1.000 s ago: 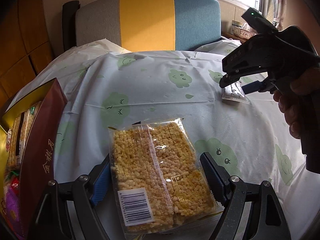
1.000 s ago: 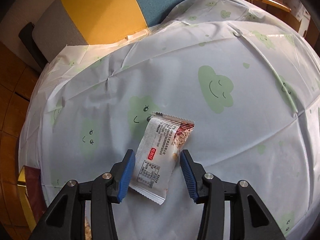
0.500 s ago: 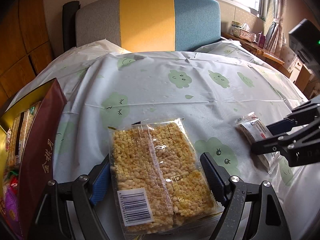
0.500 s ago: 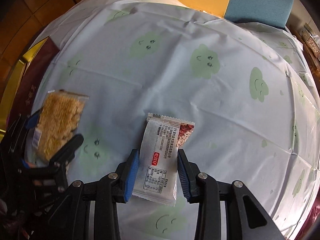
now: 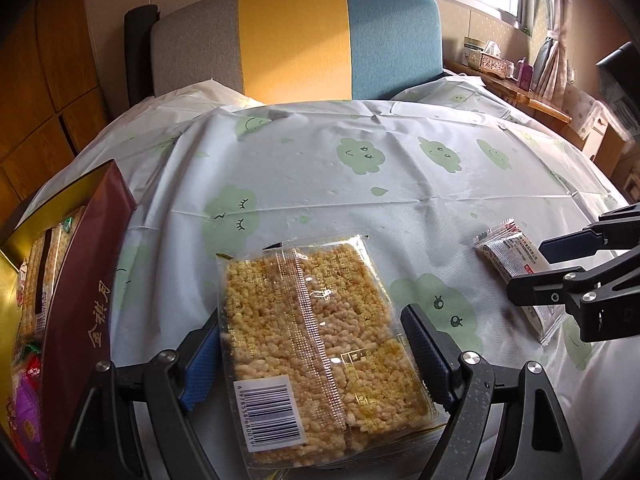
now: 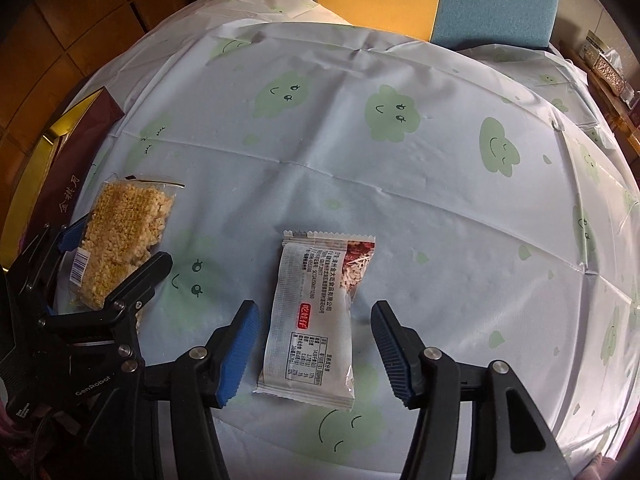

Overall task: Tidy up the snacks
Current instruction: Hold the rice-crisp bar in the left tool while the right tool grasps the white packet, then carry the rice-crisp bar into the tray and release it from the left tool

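Snacks: two wrapped items lie on the table, well apart from each other.
Puffed-rice cake pack (image 5: 316,344): flat rectangle, clear crinkled film with a ridged centre seam, grainy yellow blocks inside, white barcode label at the near corner. Lies flat on the cloth between the blue pads of the left gripper (image 5: 316,356); both pads sit against its long edges.
White snack packet (image 6: 316,320): small pillow pouch, matte white film with serrated end seals, black print, a red label and a reddish picture at one corner. Lies flat on the cloth.
Right gripper (image 6: 316,354): black frame, ribbed blue pads. Jaws stand wide on either side of the packet with a gap on both sides; they have just been opening.
Tablecloth (image 6: 400,200): smooth pale plastic sheet with fold creases, printed with green smiling clouds.
Gift box (image 5: 76,292): dark red card wall with gold characters, gold lining, at the table's left edge. Holds several wrapped snacks, including pale bars and red and purple wrappers.
Chair back (image 5: 296,36): upholstered in grey, yellow and blue panels, behind the table.
Change: half a second ago the right pads were closed against the packet; the cake pack and left gripper are unmoved.
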`<state>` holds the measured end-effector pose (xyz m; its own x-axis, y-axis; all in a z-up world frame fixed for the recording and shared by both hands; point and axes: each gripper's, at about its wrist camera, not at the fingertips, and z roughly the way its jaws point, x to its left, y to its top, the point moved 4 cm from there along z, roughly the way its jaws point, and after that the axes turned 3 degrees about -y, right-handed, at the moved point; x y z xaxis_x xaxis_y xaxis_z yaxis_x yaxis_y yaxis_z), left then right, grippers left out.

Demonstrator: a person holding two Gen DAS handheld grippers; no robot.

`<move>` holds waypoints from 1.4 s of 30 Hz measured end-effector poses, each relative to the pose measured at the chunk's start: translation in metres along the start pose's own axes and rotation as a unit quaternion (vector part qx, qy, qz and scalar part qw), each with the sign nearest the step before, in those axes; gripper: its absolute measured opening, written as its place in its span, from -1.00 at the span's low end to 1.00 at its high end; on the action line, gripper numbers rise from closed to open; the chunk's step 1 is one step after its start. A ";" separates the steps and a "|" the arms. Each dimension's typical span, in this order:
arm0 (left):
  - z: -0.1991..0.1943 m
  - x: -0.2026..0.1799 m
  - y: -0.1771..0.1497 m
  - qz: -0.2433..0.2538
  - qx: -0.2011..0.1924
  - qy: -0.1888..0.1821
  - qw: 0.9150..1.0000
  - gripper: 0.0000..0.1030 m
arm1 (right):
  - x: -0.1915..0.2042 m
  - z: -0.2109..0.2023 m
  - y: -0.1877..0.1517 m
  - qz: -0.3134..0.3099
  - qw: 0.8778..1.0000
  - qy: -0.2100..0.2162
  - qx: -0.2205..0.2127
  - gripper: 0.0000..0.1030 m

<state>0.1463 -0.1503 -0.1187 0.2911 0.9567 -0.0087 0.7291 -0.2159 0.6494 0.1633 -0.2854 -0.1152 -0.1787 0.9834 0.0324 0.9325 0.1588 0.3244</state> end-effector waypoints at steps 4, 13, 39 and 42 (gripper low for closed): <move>0.000 0.000 0.000 0.000 0.000 0.000 1.000 0.64 | -0.006 0.000 0.003 0.009 1.000 -0.022 0.001 0.16; 0.000 0.000 0.000 0.000 0.000 0.000 1.000 0.64 | -0.018 -0.001 0.003 0.001 0.999 -0.049 0.001 -0.32; -0.027 0.012 -0.016 -0.016 0.031 -0.018 0.999 0.47 | -0.014 0.013 0.003 -0.013 0.999 -0.031 -0.001 -0.26; -0.037 0.015 -0.025 -0.024 0.039 -0.031 0.998 0.47 | -0.020 0.013 0.007 0.001 1.000 -0.014 0.005 -0.21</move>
<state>0.1093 -0.1228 -0.1071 0.2902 0.9531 -0.0864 0.7887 -0.1870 0.5856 0.1775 -0.3031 -0.1262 -0.1684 0.9857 0.0072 0.9358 0.1576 0.3155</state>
